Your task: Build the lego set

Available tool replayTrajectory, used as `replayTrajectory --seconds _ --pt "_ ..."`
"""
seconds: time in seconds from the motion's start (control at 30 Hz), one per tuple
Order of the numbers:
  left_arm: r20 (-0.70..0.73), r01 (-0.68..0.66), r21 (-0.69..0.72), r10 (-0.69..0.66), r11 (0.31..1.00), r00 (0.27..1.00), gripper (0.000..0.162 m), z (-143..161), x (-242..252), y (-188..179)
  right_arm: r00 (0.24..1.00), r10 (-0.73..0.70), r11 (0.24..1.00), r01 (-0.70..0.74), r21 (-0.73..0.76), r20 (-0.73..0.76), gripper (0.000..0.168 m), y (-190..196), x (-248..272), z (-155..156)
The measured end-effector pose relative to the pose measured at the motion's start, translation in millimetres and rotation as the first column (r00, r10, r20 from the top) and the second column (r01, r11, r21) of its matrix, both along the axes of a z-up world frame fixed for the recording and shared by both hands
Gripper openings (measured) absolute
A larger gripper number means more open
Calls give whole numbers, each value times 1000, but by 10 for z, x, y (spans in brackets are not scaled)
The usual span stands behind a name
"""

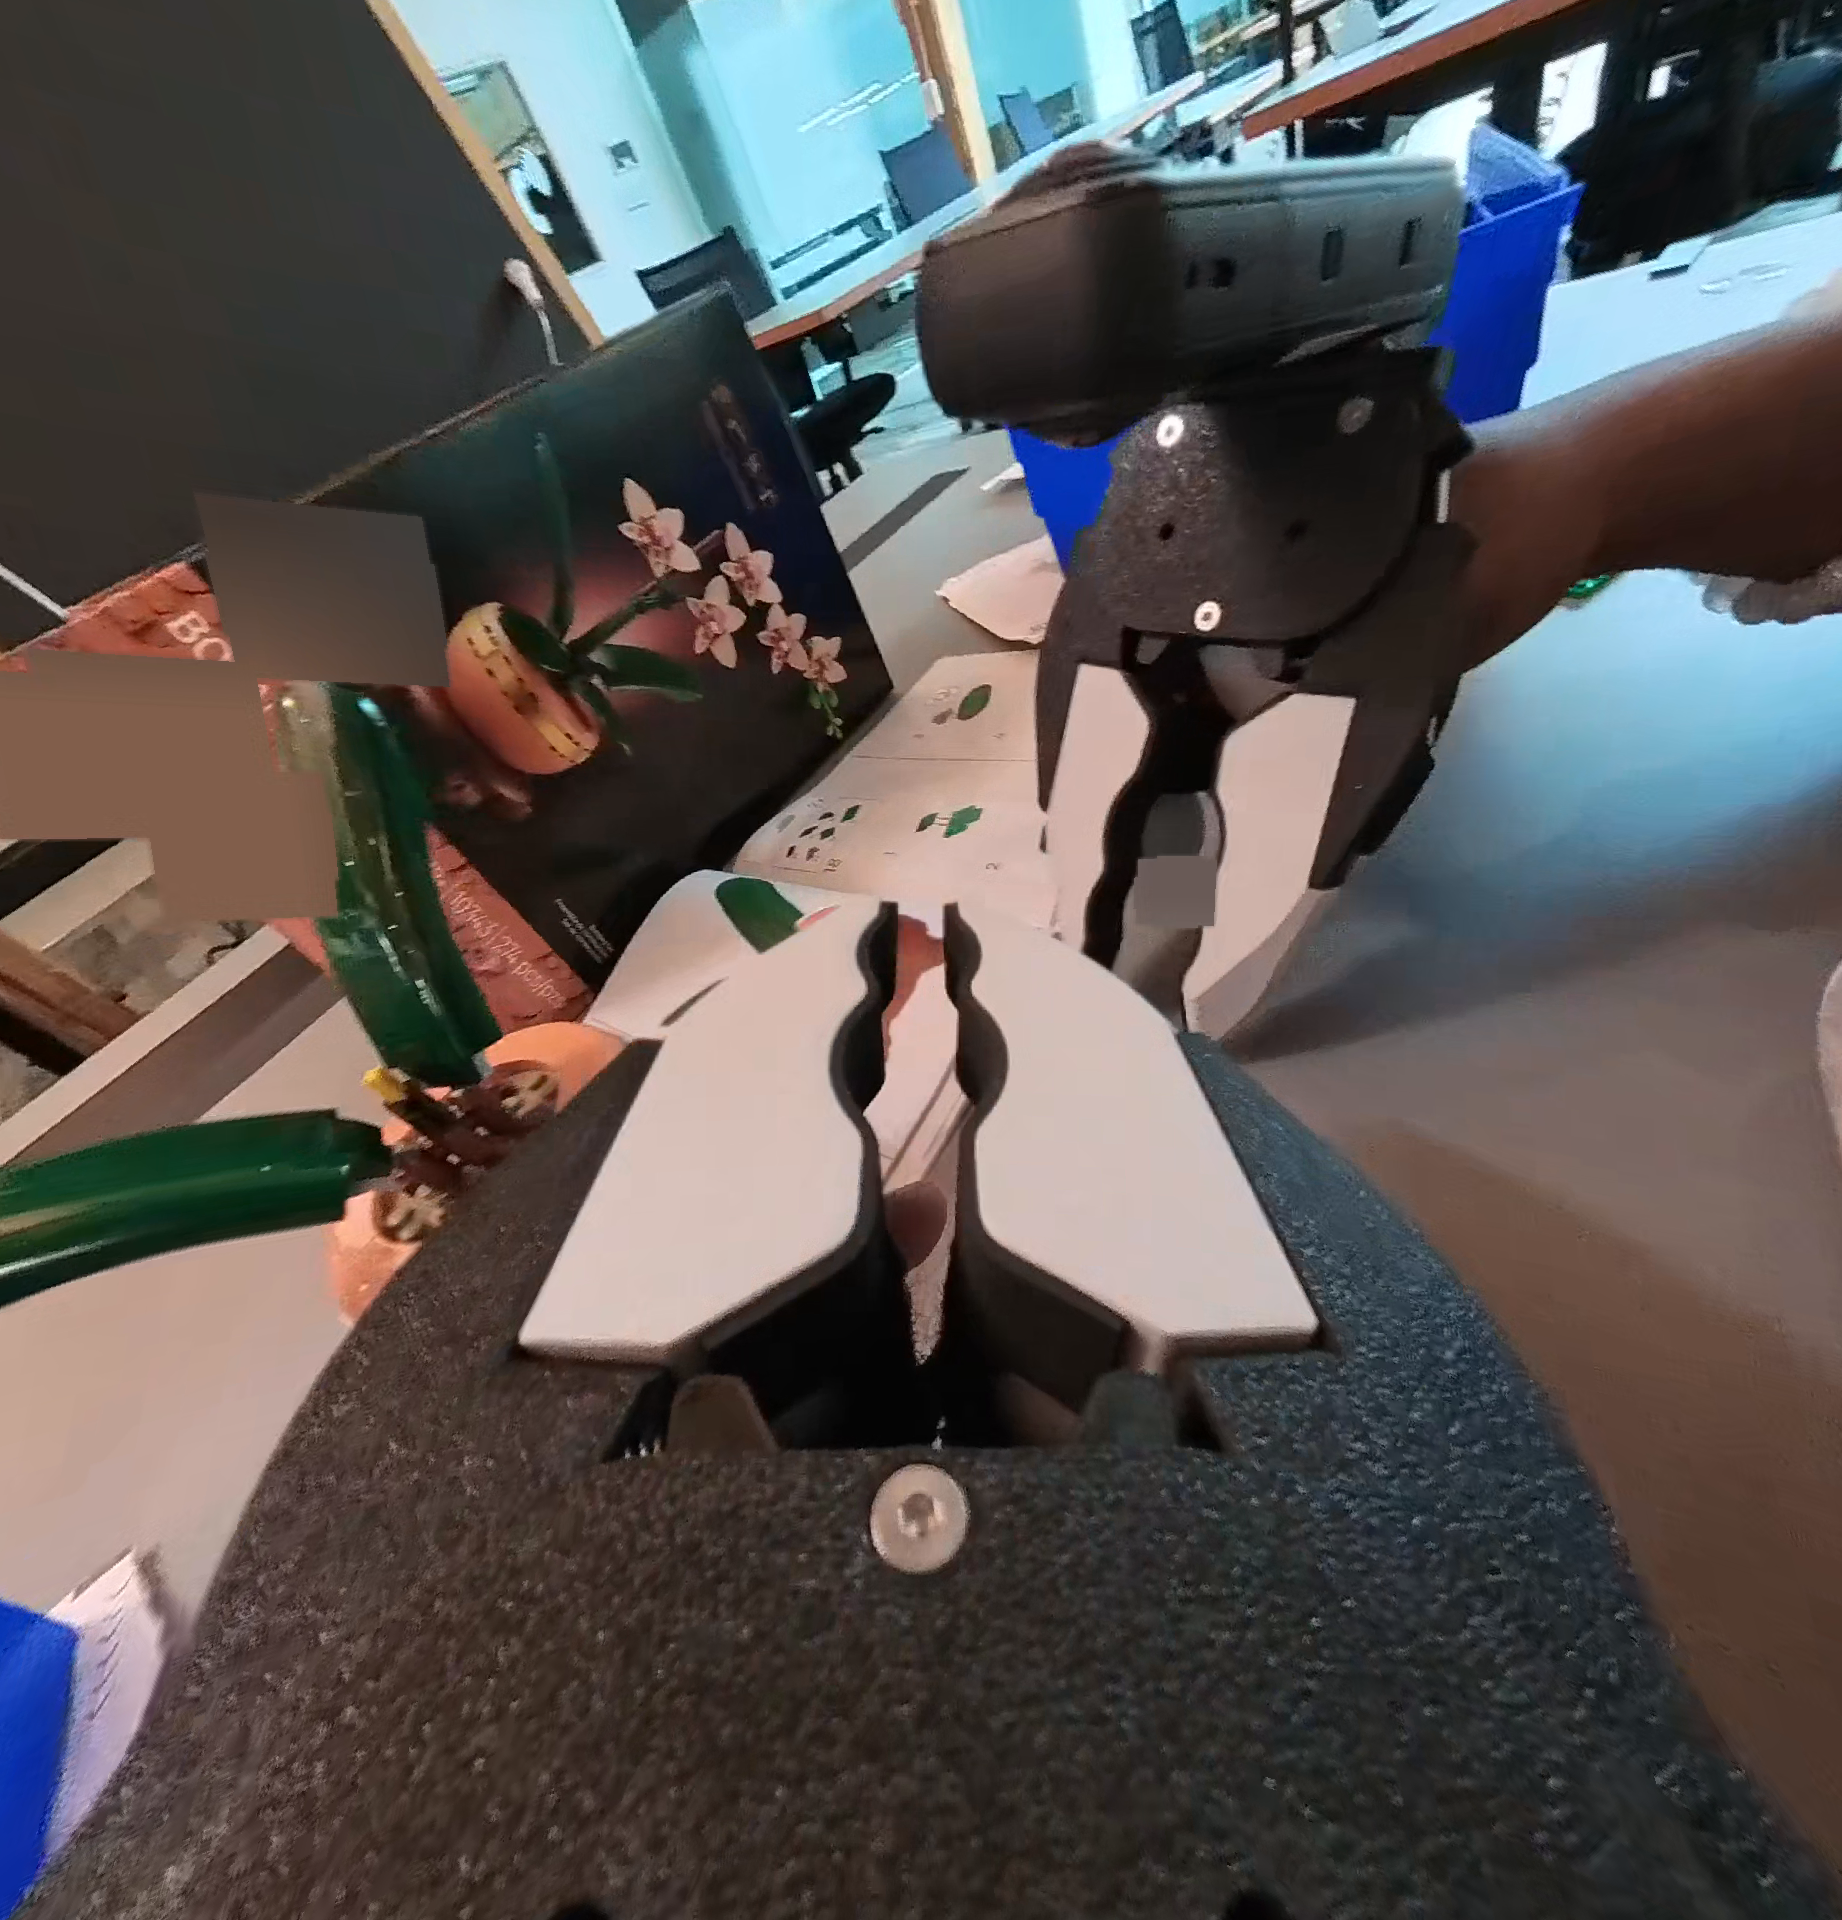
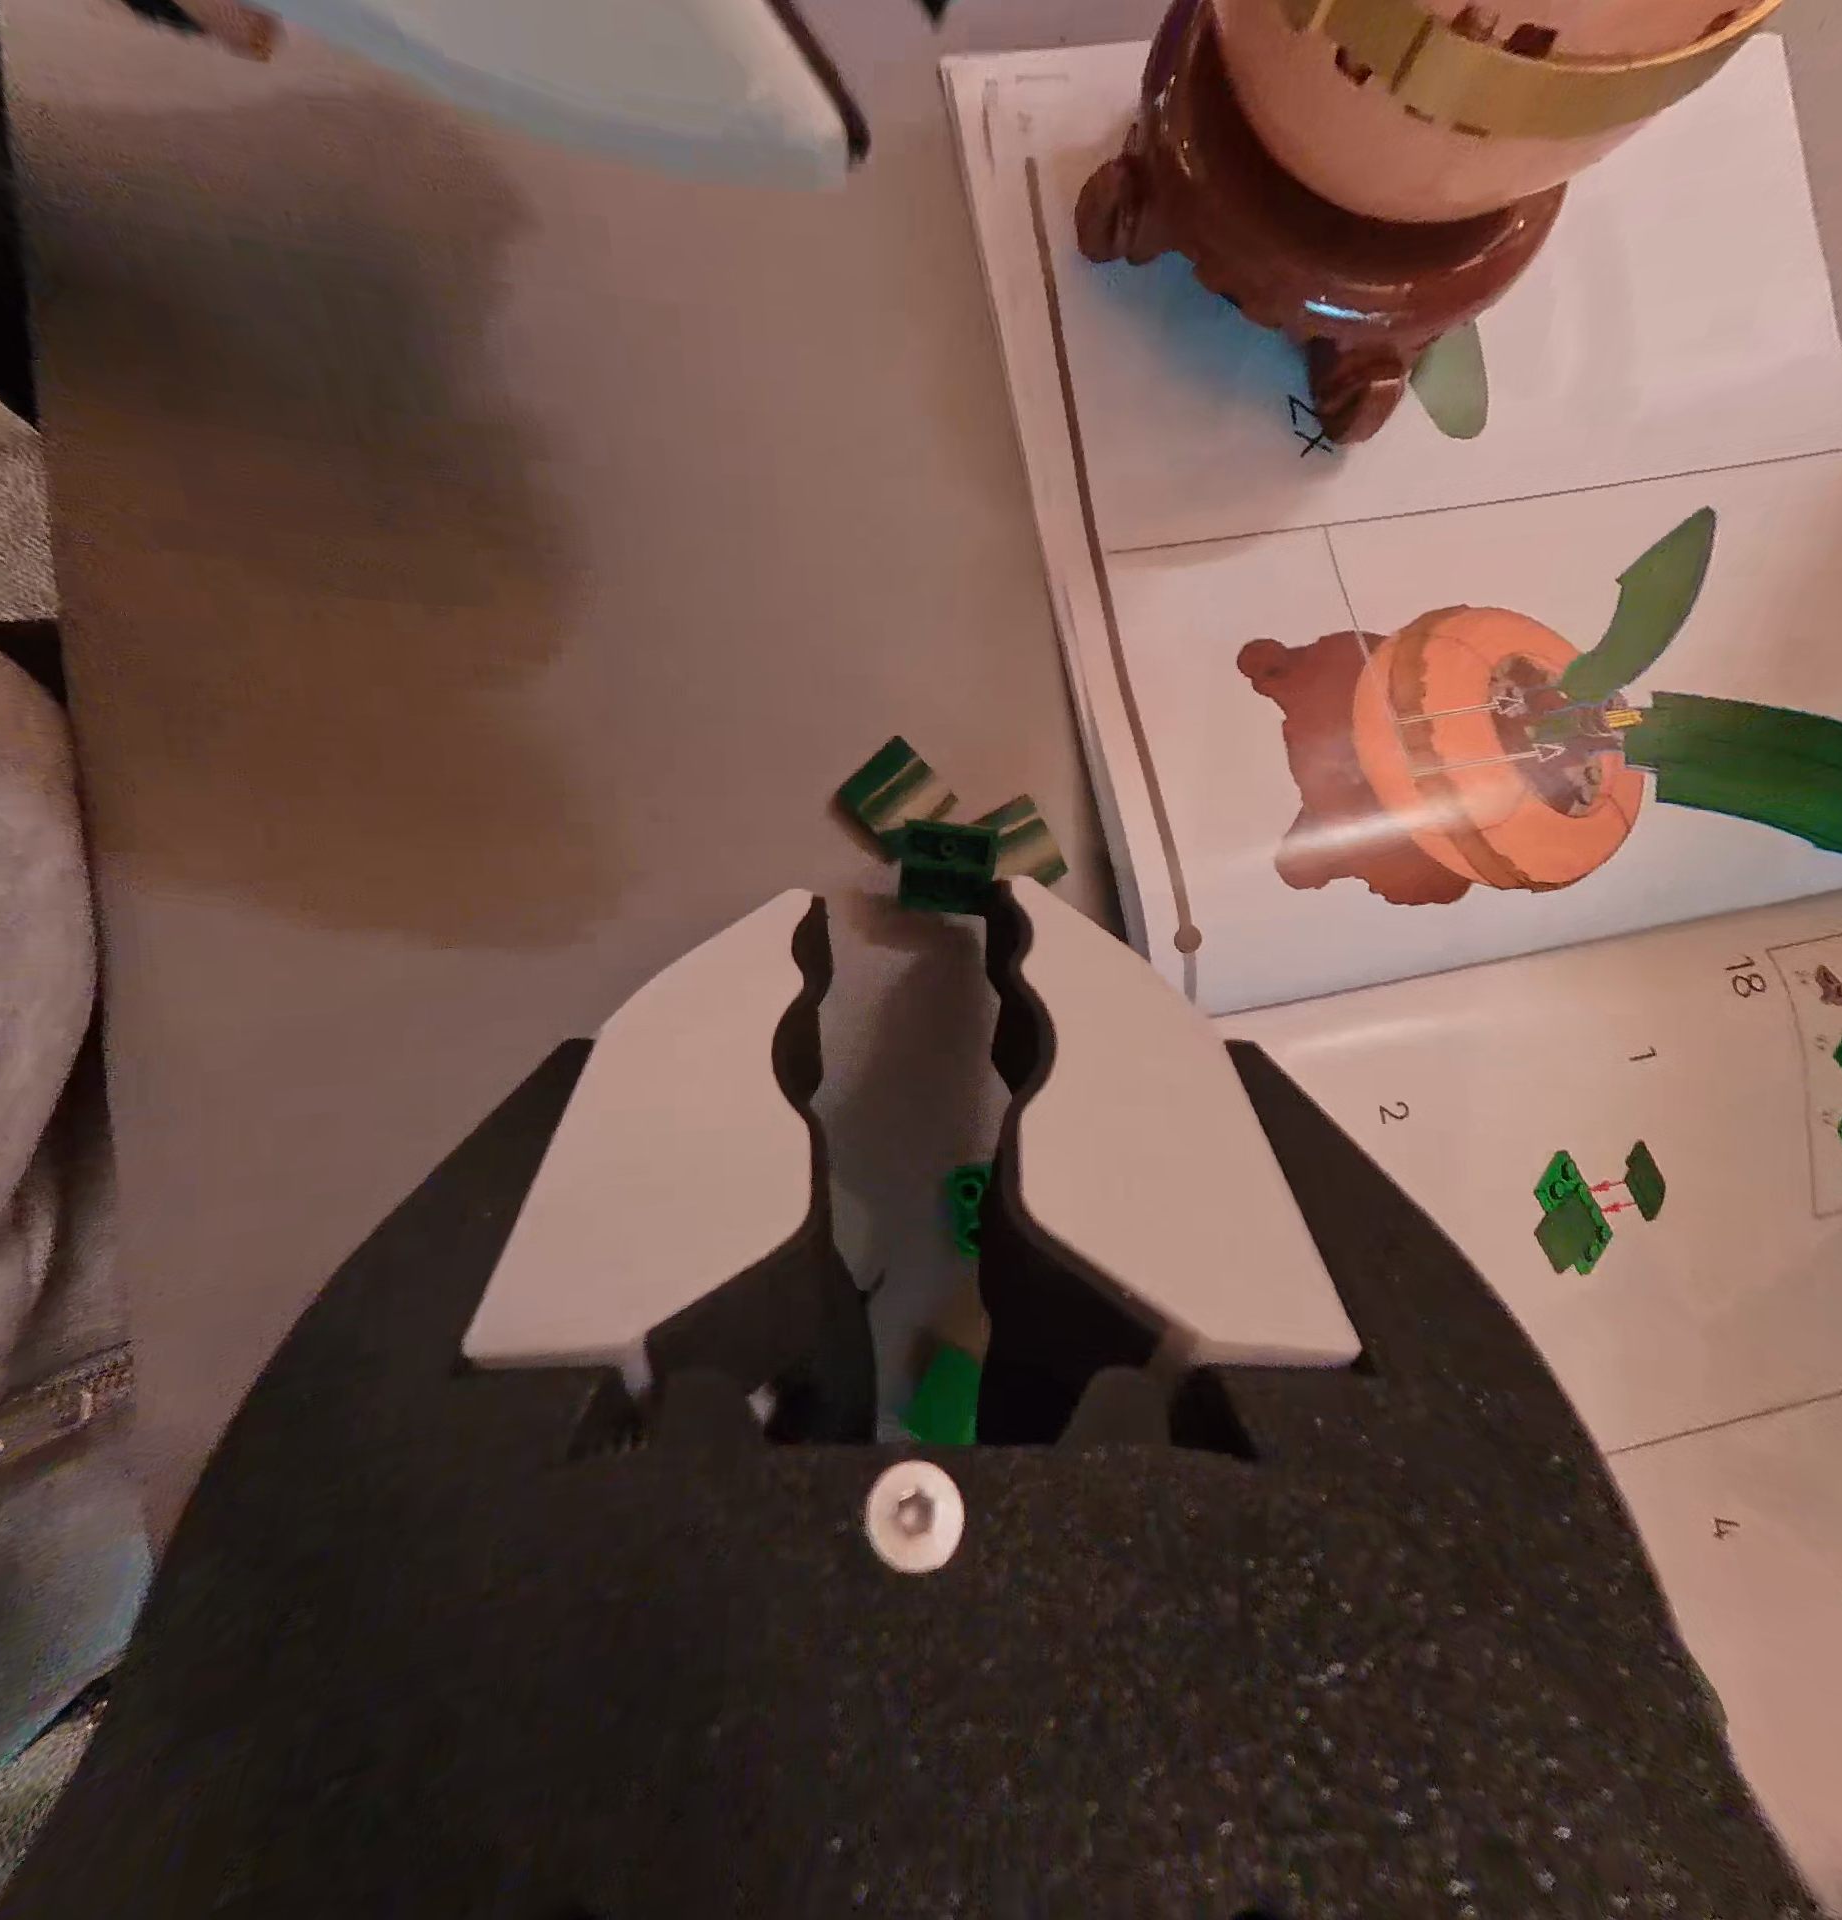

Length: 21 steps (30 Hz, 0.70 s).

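The peach lego pot [image 2: 1416, 135] stands on its brown base [image 2: 1301, 260] on the open instruction booklet [image 2: 1519, 499]. In the left wrist view the pot [image 1: 548, 1049] is at the left, with dark green leaves [image 1: 148, 1184] sticking out. My right gripper [image 2: 912, 899] is open, pointing down at the table; a dark green brick [image 2: 943, 868] lies at its tips, by two striped green tiles [image 2: 896, 790]. Bright green bricks [image 2: 967, 1210] show between its fingers on the table. My left gripper [image 1: 917, 914] is nearly closed, with nothing between the jaws. The right gripper [image 1: 1156, 935] shows beyond it.
The lego box [image 1: 636, 644] stands behind the pot. A person's arm [image 1: 1623, 499] holds the right gripper. A blue bin [image 1: 1499, 281] stands at the back right. A blue object [image 1: 3, 1714] is at the lower left. Grey cloth [image 2: 13, 935] lies at the table's left edge. Left tips to right tips: about 11 cm.
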<state>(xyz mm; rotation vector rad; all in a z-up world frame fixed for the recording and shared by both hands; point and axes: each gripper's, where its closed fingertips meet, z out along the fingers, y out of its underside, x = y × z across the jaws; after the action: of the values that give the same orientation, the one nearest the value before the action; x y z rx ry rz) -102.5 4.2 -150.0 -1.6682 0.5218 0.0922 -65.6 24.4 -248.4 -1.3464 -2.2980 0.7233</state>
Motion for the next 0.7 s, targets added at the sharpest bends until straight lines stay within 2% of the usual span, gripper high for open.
replayTrajectory --seconds 0.13,0.23,0.3,0.4,0.5,0.6,0.7 --pt "18 73 -47 -72 996 997 7 -67 132 66 997 8 994 -15 -107 -71 30 -64 39 139" --pt "-14 187 -163 -192 969 981 6 -296 406 125 998 9 991 -18 -132 -64 34 -57 66 77" --pt "-91 162 -287 -195 944 977 5 -576 444 193 998 16 987 -26 -158 -66 35 -72 74 58" --pt "-241 46 -450 -171 892 955 5 -941 321 199 997 16 989 -26 -142 -71 38 -34 97 75" --pt "-246 11 -392 -116 920 962 6 -837 236 207 984 -8 990 -17 -139 -176 35 91 184 381" --pt "-161 18 -283 -66 959 985 6 -552 201 258 945 -22 987 -32 -159 -326 37 220 525 954" --pt "-84 43 -181 -58 983 995 6 -243 232 361 888 -69 996 35 -83 -454 34 616 1100 1520"
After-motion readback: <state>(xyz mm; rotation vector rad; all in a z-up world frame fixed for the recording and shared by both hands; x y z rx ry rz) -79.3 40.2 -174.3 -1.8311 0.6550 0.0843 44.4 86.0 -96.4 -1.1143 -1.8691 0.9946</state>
